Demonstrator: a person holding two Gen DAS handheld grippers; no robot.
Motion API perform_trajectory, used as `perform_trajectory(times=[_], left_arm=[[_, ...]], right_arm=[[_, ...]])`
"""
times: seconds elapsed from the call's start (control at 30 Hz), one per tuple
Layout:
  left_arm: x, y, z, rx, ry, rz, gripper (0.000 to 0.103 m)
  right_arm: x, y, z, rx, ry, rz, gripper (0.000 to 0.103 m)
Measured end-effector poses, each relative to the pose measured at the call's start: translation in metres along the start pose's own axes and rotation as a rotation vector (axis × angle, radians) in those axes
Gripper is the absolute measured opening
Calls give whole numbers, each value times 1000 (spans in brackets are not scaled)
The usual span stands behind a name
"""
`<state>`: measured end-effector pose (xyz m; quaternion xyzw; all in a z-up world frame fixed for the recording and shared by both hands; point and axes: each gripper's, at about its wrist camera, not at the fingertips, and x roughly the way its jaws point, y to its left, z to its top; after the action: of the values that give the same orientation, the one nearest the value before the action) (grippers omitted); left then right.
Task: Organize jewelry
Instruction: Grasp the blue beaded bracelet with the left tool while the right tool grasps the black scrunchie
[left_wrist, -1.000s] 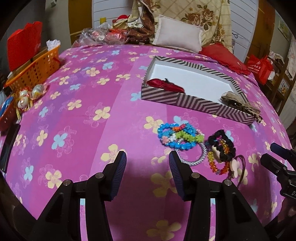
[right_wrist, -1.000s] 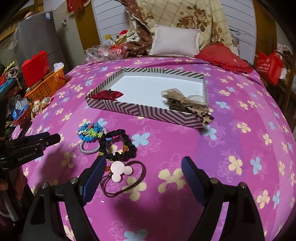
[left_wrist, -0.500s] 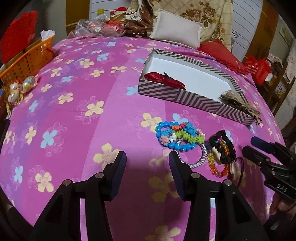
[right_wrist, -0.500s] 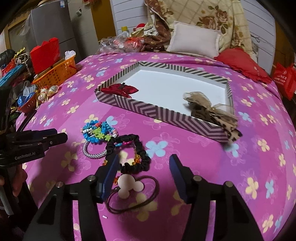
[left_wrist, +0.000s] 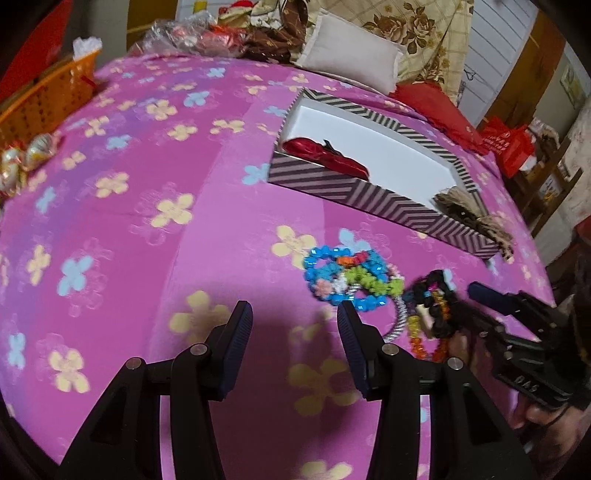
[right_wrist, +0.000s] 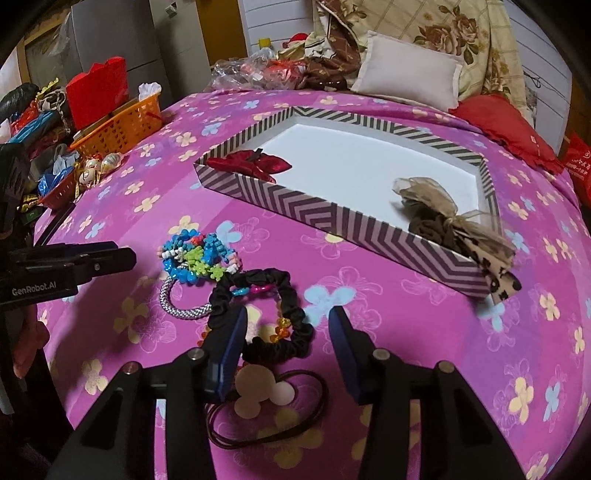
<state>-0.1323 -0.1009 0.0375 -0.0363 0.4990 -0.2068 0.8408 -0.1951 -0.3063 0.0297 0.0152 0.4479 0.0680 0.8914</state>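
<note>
A pile of jewelry lies on the pink flowered bedspread: blue and green beaded bracelets (right_wrist: 199, 258) (left_wrist: 347, 277), a silver braided bangle (right_wrist: 181, 310), a black scrunchie (right_wrist: 291, 295) and a mouse-head hair tie (right_wrist: 258, 391). My right gripper (right_wrist: 286, 328) (left_wrist: 476, 306) straddles the scrunchie. Its jaws are closing, and the right pad stands apart from the fabric. My left gripper (left_wrist: 293, 332) (right_wrist: 125, 254) hovers open just left of the beaded bracelets, with nothing between its fingers. Behind them, the striped box (right_wrist: 325, 218) holds a red bow (right_wrist: 251, 164) and a brown bow (right_wrist: 443, 218).
An orange basket (right_wrist: 122, 125) and a heap of bags and trinkets (right_wrist: 55, 177) crowd the bed's left edge. A white pillow (right_wrist: 410, 74) and a red cushion (right_wrist: 506, 125) lie behind the box. Bare bedspread stretches to the right of the pile.
My right gripper came forward and down over the scrunchie, and its jaws narrowed. My left gripper eased closer to the beaded bracelets with its opening unchanged.
</note>
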Motion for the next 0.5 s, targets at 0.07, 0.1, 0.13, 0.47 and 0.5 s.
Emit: perform_trajectory(times=[0.07, 0.1, 0.13, 0.47, 0.5], left_arm=[[3, 0, 3, -18, 7, -26, 22], [3, 0, 3, -23, 8, -32, 22], [4, 0, 4, -29, 10, -39, 22], [19, -2, 13, -38, 41, -64, 22], [20, -3, 14, -39, 45, -66, 22]], right_arm=[[1, 0, 1, -3, 2, 2, 48], [1, 0, 1, -4, 2, 2, 48], [1, 0, 1, -3, 2, 2, 48], [2, -1, 3, 3, -1, 6, 48], [2, -2, 3, 5, -1, 7, 48]])
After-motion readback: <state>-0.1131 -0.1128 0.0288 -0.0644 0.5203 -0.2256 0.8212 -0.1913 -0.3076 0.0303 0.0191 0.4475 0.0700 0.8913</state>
